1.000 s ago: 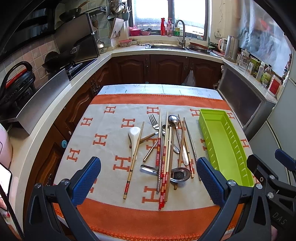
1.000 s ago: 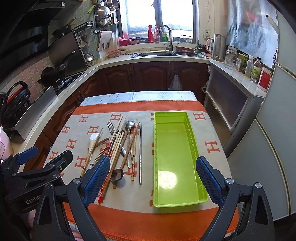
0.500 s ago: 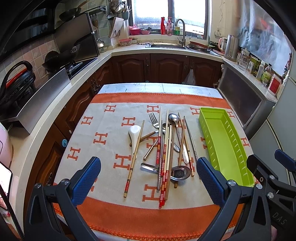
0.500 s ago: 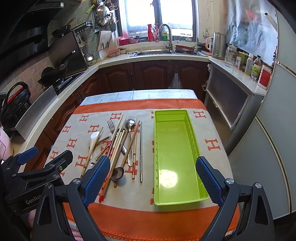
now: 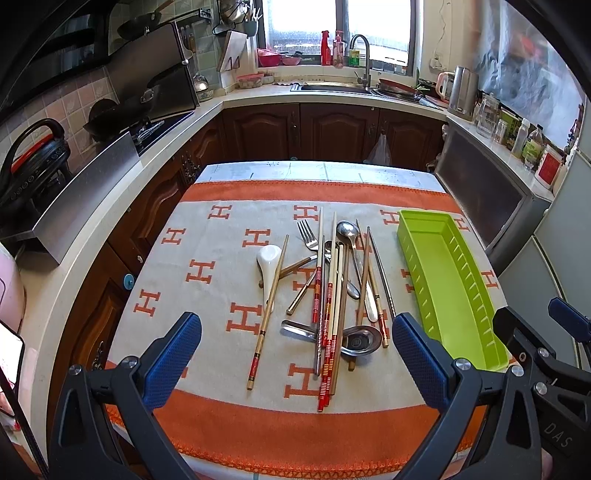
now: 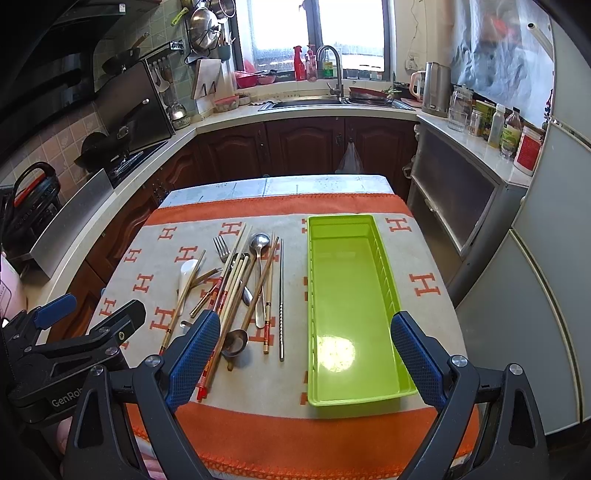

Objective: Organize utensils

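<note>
Orange-bordered cloth (image 5: pixel 207 295) bears jumbled utensils (image 5: pixel 332 291); both tools (image 5: pixel 297 363) (image 6: pixel 306 363) gape empty.

My gripper pads (image 5: pixel 173 360) are blue w/ a dotted texture. Tablecloth (image 5: pixel 207 295): beige, orange H print, orange borders. Tray (image 6: pixel 347 295) lime green. Spoon (image 5: pixel 267 258) white. Chopsticks (image 5: pixel 327 354) tan, red-banded ends, maybe striped.

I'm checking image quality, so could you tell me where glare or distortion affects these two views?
Right wrist view: a bright glare patch on the green tray floor, and the window is blown out. Left wrist view: the window is also overexposed, and fisheye bends the tray and counters; utensils stay sharp.
</note>
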Demonstrator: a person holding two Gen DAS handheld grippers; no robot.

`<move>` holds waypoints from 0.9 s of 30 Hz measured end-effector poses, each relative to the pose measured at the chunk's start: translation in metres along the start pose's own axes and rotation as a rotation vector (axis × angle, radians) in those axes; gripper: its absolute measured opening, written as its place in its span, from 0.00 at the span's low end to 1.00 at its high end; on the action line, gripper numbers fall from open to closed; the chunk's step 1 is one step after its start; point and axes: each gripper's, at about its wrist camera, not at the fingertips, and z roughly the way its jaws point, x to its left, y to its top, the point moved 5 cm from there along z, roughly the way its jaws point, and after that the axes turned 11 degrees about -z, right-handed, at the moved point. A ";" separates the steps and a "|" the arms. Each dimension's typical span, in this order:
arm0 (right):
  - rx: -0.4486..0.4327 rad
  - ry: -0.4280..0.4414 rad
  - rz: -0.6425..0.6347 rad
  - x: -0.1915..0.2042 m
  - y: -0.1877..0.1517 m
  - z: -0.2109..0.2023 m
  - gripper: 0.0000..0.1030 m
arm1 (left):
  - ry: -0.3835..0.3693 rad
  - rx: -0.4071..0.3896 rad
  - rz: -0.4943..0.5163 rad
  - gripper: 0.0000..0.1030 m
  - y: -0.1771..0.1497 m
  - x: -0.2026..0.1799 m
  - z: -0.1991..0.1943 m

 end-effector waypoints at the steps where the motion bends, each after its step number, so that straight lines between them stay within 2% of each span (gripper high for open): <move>1: 0.000 0.001 0.001 0.000 -0.001 0.001 0.92 | 0.000 0.000 0.000 0.99 0.001 0.000 0.000; 12: 0.003 0.002 0.005 0.000 -0.001 0.001 0.92 | 0.017 0.006 0.017 0.99 -0.007 0.001 -0.001; 22: 0.005 0.006 0.005 -0.001 -0.002 0.000 0.92 | -0.004 0.030 0.011 0.99 -0.004 0.001 -0.002; 27: 0.004 0.007 0.003 0.001 -0.003 0.002 0.92 | 0.009 0.018 0.054 0.99 0.008 0.003 -0.001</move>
